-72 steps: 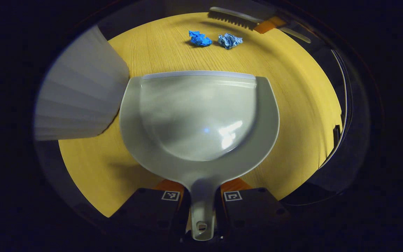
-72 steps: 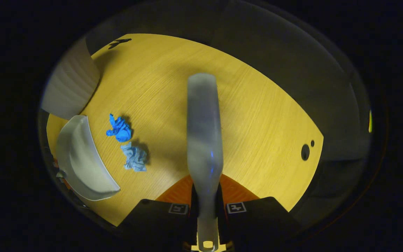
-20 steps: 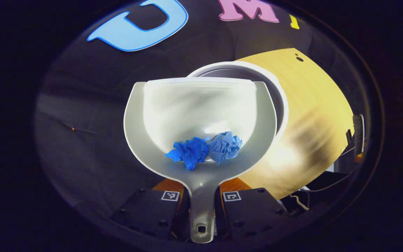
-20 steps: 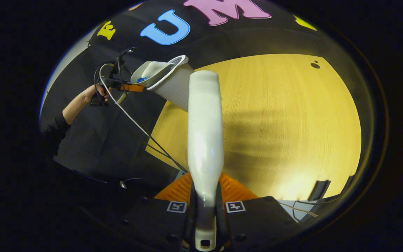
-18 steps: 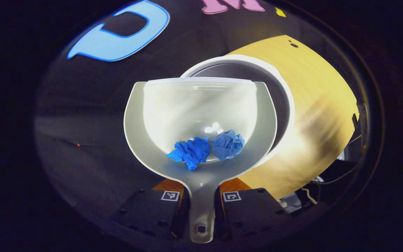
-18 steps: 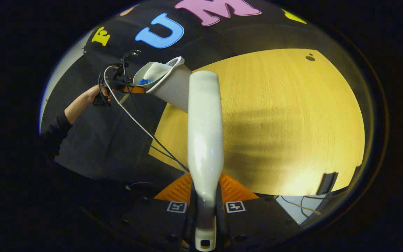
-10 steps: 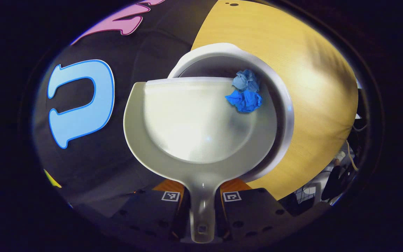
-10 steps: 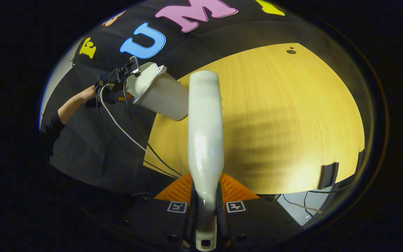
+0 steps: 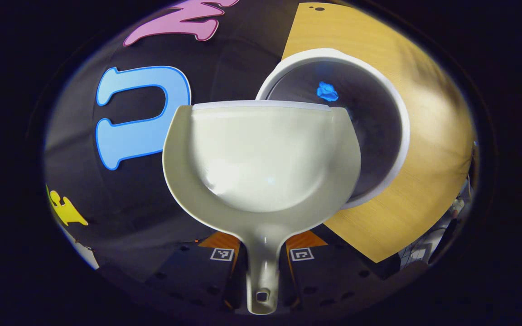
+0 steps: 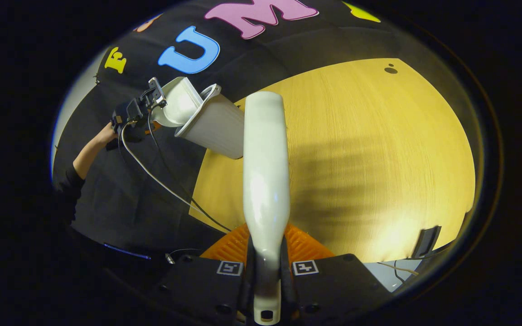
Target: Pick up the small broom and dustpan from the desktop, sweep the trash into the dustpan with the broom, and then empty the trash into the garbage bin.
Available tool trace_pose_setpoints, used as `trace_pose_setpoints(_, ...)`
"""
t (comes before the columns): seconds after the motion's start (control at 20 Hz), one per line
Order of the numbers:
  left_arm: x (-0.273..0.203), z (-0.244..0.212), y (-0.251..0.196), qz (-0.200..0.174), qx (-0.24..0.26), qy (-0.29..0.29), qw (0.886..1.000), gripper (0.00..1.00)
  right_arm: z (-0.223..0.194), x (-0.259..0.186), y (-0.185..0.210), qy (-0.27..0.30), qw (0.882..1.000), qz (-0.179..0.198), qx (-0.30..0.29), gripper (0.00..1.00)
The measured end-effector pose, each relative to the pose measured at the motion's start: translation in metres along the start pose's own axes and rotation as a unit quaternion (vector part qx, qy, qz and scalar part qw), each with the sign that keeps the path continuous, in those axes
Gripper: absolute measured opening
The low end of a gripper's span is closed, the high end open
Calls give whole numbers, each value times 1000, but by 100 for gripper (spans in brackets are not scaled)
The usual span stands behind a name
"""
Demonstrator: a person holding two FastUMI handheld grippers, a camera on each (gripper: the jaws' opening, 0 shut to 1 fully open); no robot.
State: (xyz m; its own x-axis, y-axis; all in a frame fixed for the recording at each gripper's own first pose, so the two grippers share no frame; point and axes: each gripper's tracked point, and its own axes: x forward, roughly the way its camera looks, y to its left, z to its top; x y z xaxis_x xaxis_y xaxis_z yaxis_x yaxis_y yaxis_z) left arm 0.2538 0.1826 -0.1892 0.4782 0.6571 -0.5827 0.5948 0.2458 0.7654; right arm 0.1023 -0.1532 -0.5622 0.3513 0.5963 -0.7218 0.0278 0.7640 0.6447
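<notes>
In the left gripper view, the left tool (image 9: 261,256) was closed on the handle of the dustpan (image 9: 261,158), a finger pressing each side of the stem. The pan's long axis ran straight away from the tool, its open lip pointing forward and reaching over the rim of the garbage bin (image 9: 397,122). Held like that, anything sliding off the lip would drop inside rather than onto the bench (image 9: 428,181). The pan's bowl looked bare, and a blue crumpled scrap (image 9: 327,91) lay down in the bin, so the emptying seemed done or nearly so; a second scrap could not be made out.

In the right gripper view, the right tool (image 10: 266,267) gripped the broom (image 10: 265,181) by its handle, which ran straight forward along the fingers; the bristle end was hidden behind the tool. It hung above the bench, well apart from the bin (image 10: 215,124), probably just to keep clear. Farther off, the dustpan (image 10: 177,106) was tipped mouth-down against the bin's top, with a hand (image 10: 102,136) behind the left tool (image 10: 145,106).
</notes>
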Motion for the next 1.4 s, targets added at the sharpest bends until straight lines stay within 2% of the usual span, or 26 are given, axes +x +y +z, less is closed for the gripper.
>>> trace_pose_setpoints(0.1,1,7,-12,-4,-47,-22,999,27,5,-3,2,-1,1000,0,-2,26)
trace_pose_setpoints(0.2,4,24,-34,-35,-113,-67,991,27,13,-5,-2,-3,1000,-7,-4,25)
trace_pose_setpoints(0.3,3,52,-62,-73,-177,-121,974,29,23,-4,-7,-15,1000,-14,8,26)
trace_pose_setpoints(0.35,0,67,-70,-82,-201,-147,965,27,26,-2,-10,-20,1000,-16,16,26)
trace_pose_setpoints(0.4,-1,82,-79,-89,-218,-170,957,29,29,0,-13,-22,999,-22,23,25)
trace_pose_setpoints(0.45,-4,94,-91,-105,-237,-195,946,27,32,1,-17,-25,999,-28,28,25)
trace_pose_setpoints(0.55,-26,130,-129,-158,-288,-233,915,29,35,3,-25,-23,998,-41,36,26)
trace_pose_setpoints(0.75,-80,183,-215,-273,-341,-267,859,28,25,9,-55,-19,996,-82,32,26)
trace_pose_setpoints(0.9,-102,214,-292,-373,-374,-241,814,29,10,15,-76,2,994,-101,40,26)
trace_pose_setpoints(1.0,-102,229,-334,-424,-393,-213,787,29,-2,26,-91,17,992,-110,53,25)
trace_pose_setpoints(1.05,-98,238,-350,-442,-398,-200,779,29,-10,30,-101,30,991,-119,55,25)
trace_pose_setpoints(1.1,-91,244,-369,-458,-402,-177,773,29,-16,36,-108,43,990,-125,55,26)
trace_pose_setpoints(1.2,-70,253,-407,-467,-408,-141,772,29,-24,58,-115,65,988,-128,53,26)
trace_pose_setpoints(1.3,-37,263,-446,-451,-415,-93,785,29,-29,75,-123,89,985,-142,40,25)
trace_pose_setpoints(1.4,-6,259,-470,-423,-402,-46,811,29,-32,89,-136,116,978,-168,32,26)
